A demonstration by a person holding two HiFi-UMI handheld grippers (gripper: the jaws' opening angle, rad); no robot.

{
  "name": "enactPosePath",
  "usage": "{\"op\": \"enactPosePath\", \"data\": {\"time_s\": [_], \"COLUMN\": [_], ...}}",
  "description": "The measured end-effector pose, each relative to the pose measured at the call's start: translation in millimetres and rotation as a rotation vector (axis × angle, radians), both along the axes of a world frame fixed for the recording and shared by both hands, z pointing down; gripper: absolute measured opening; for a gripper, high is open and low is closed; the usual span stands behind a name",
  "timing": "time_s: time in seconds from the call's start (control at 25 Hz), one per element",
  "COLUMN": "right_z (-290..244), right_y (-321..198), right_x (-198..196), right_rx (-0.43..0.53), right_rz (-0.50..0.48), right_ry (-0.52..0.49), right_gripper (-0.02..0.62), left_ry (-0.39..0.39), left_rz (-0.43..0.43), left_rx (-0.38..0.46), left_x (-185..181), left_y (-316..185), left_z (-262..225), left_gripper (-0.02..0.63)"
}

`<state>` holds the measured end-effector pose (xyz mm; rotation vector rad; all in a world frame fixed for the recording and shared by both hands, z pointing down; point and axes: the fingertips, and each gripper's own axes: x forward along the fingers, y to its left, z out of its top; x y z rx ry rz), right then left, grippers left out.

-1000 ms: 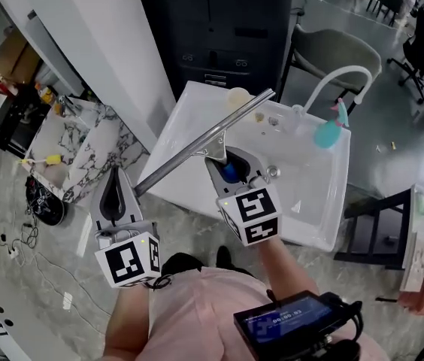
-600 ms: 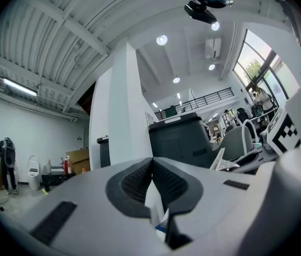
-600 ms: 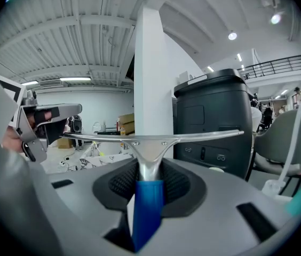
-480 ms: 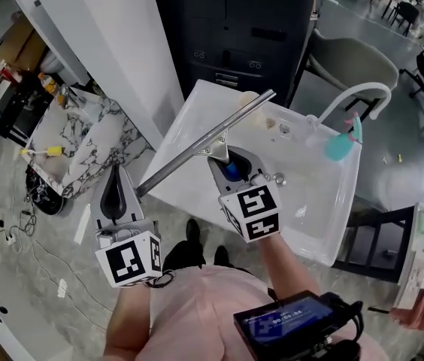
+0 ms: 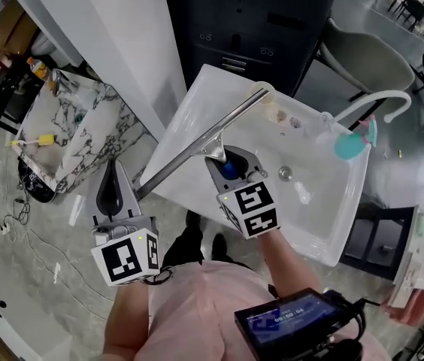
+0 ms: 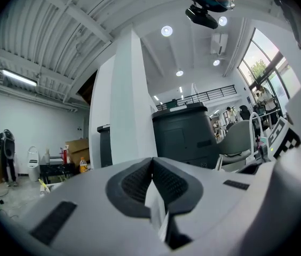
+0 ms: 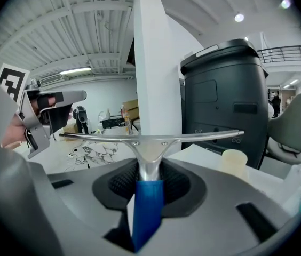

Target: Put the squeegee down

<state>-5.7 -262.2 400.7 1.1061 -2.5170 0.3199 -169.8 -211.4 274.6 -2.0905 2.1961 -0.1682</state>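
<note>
The squeegee [image 5: 201, 140] has a long metal blade and a blue handle [image 5: 230, 170]. My right gripper [image 5: 231, 161] is shut on that handle and holds it over the near left part of the white sink [image 5: 313, 224]; the blade slants from beyond the sink's left edge up to its back rim. In the right gripper view the squeegee [image 7: 149, 142] stands crosswise ahead of the right gripper [image 7: 149, 170], with the blue handle pinched between the pads. My left gripper [image 5: 114, 174] hangs left of the sink over the floor, shut and empty. The left gripper [image 6: 151, 168] shows its pads touching.
A curved white faucet [image 5: 366, 102] and a teal bottle [image 5: 351, 145] stand at the sink's right. A pale cup [image 5: 266, 90] sits on the back rim. A dark cabinet [image 5: 261, 21] is behind, a white pillar [image 5: 114, 28] and a marble-topped table [image 5: 77, 138] left, a chair [image 5: 370, 62] right.
The whole scene has slid in the head view as the person moved; the sink now lies lower and further right. Both grippers travelled along, and the squeegee stays gripped.
</note>
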Motion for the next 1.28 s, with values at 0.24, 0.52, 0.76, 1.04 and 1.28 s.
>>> {"op": "enactPosePath", "data": {"time_s": [0.24,0.52,0.76,1.04,1.28], "right_z": [34,69,96,123,143], "right_y": [-7,-11,-8,-5,-4], "right_x": [-16,-30,-40,-44,-45], "right_rx": [-0.07,-0.143,-0.206,-0.269,-0.32], "right_rz": [-0.012,-0.028,-0.052,-0.062,-0.068], "right_ry": [0.02,0.031,0.038,0.049,0.058], "right_gripper": [0.107,0.107,0.107,0.107,0.109], "left_ry": [0.017,0.021,0.026,0.032,0.038], "left_rz": [0.007,0.017,0.004,0.001,0.004], "left_rx": [-0.043,-0.098,-0.139,-0.178,-0.211], "left_x": [-18,-32,-45,-53,-56], "left_y": [-20,-36,-42,-46,-52], "left_z": [21,44,62,81,97], "left_gripper": [0.009,0.009,0.009,0.009,0.009]}}
